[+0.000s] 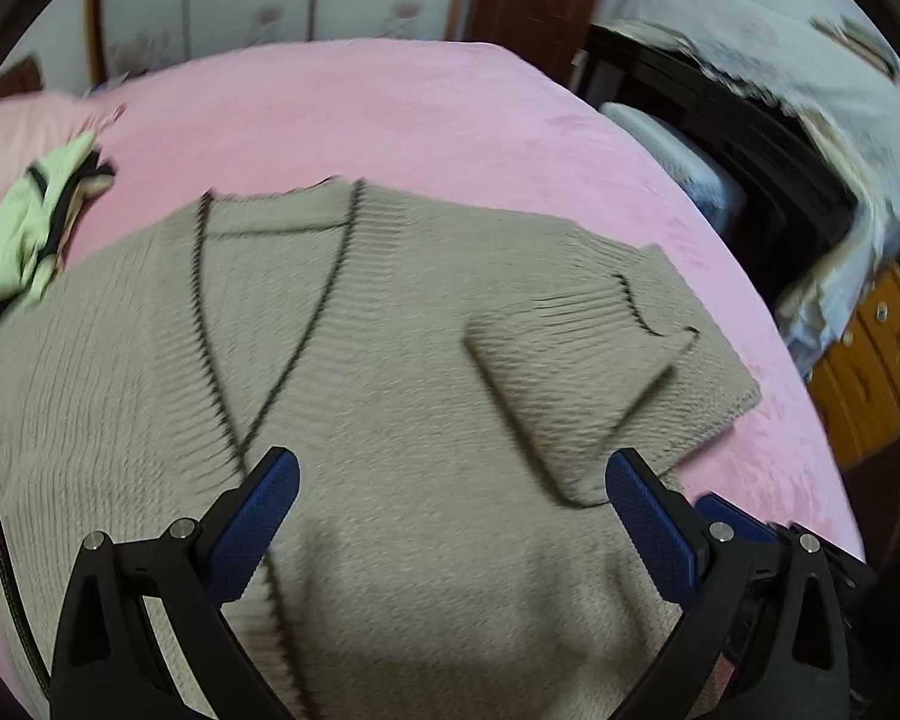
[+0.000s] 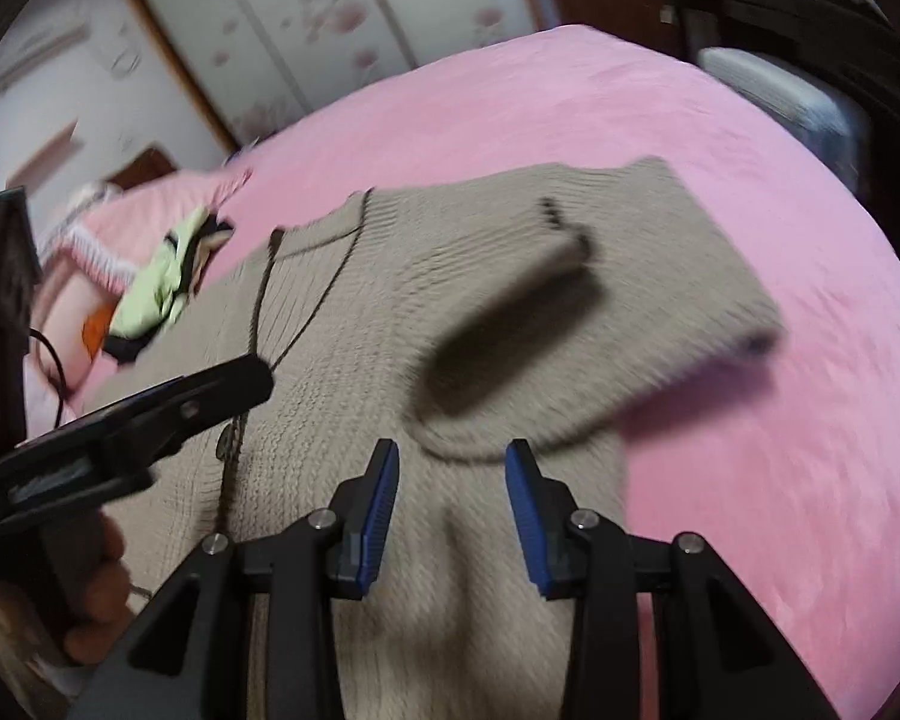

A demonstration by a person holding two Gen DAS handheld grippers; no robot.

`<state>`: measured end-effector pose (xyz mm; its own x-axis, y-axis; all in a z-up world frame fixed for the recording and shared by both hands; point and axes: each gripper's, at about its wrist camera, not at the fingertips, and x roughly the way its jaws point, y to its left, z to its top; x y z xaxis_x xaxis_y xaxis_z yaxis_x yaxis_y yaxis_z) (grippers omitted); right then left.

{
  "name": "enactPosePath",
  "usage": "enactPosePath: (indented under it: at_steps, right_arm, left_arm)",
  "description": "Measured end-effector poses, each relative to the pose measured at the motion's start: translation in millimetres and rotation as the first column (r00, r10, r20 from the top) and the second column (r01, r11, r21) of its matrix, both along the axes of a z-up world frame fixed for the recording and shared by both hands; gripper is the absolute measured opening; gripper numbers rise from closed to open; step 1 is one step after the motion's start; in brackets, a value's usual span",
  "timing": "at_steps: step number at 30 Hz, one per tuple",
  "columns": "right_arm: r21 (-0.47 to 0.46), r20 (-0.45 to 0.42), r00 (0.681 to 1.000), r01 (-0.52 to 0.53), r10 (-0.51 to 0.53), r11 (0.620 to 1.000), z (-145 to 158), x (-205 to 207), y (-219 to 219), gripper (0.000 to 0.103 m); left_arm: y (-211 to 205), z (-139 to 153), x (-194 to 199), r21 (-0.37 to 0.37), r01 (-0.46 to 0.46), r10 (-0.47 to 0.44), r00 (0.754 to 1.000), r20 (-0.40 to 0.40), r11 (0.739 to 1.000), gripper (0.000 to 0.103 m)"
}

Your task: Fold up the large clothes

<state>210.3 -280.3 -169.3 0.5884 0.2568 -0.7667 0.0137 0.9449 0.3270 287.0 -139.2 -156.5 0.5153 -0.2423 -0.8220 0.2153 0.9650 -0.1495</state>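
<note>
A beige knit cardigan [image 1: 390, 360] with dark trim lies face up on the bed's pink blanket [image 1: 390, 114], its V-neck toward 12 o'clock. One sleeve [image 1: 576, 372] is folded in across the body at 2 o'clock, its dark-edged cuff [image 1: 648, 306] uppermost. The left tool [image 1: 450, 516] hovers above the lower body of the garment with its blue pads well apart and nothing between them. In the right wrist view the right tool [image 2: 452, 498] stands at 6 o'clock, pads parted to a narrower gap, also empty, just short of the sleeve's rounded fold [image 2: 498, 444]; whether either tool touches the knit cannot be told.

Risks, as judged: the folded sleeve sits loose and raised, casting a deep shadow, so a grasp at the hem that drags the body could slide it off again. The thick knit may be pinched in one layer only, leaving the back panel behind and skewing the fold. The two tools are near each other and could collide. A heap of green and black clothes [image 1: 24, 228] at 9 o'clock touches the cardigan's edge and could be caught by a sweeping fold. Both views are motion-blurred.
</note>
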Motion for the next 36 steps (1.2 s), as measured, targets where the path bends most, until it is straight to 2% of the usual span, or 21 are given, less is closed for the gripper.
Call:
enactPosePath:
  at_steps: [5, 9, 12, 14, 15, 16, 18, 20, 24, 28, 31, 36]
  right_arm:
    - [-0.017, -0.04, 0.993, 0.107, -0.108, 0.994, -8, -19, -26, 0.037]
    - [0.032, -0.071, 0.984, 0.163, -0.16, 0.986, -16, -25, -47, 0.037]
    - [0.048, -0.07, 0.981, 0.183, -0.179, 0.982, -17, -31, -55, 0.037]
    - [0.049, -0.074, 0.98, 0.191, -0.187, 0.98, -20, -32, -58, 0.037]
    - [0.052, -0.08, 0.978, 0.195, -0.191, 0.979, -21, -31, -61, 0.037]
    - [0.055, -0.084, 0.978, 0.198, -0.193, 0.979, -23, -31, -64, 0.037]
    - [0.066, -0.094, 0.976, 0.204, -0.197, 0.977, -27, -26, -69, 0.037]
    - [0.081, -0.102, 0.975, 0.206, -0.198, 0.975, -29, -17, -75, 0.037]
    - [0.088, -0.099, 0.978, 0.191, -0.182, 0.978, -31, 9, -76, 0.037]
    - [0.08, -0.096, 0.982, 0.172, -0.164, 0.982, -33, 39, -69, 0.037]
    - [0.073, -0.094, 0.982, 0.17, -0.163, 0.983, -35, 57, -65, 0.037]
    - [-0.004, -0.1, 0.976, 0.194, -0.194, 0.981, -38, 76, -55, 0.037]
  left_arm:
    - [-52, 4, 6, 0.139, 0.079, -0.086, 0.995, 0.041, 0.987, 0.102]
    - [-92, -8, 18, 0.294, 0.113, -0.12, 0.993, 0.008, 0.949, 0.101]
    - [-115, -14, 28, 0.345, 0.127, -0.137, 0.991, 0.003, 0.93, 0.09]
    - [-124, -19, 38, 0.376, 0.129, -0.137, 0.991, -0.007, 0.917, 0.072]
    - [-127, -22, 43, 0.387, 0.136, -0.137, 0.99, -0.024, 0.912, 0.045]
    - [-129, -27, 49, 0.38, 0.155, -0.141, 0.988, -0.066, 0.912, 0.004]
    - [-123, -30, 63, 0.343, 0.147, -0.108, 0.986, -0.131, 0.928, 0.006]
    - [-112, -17, 74, 0.307, 0.108, -0.078, 0.991, -0.11, 0.945, 0.005]
    - [-90, 34, 90, 0.275, 0.052, -0.054, 0.999, 0.002, 0.96, 0.005]
    - [-68, 82, 101, 0.231, 0.009, -0.03, 0.996, 0.088, 0.973, 0.005]
    - [-53, 116, 107, 0.19, -0.015, -0.016, 0.987, 0.16, 0.982, 0.005]
    - [-28, 155, 107, 0.153, -0.03, -0.011, 0.966, 0.26, 0.988, 0.005]
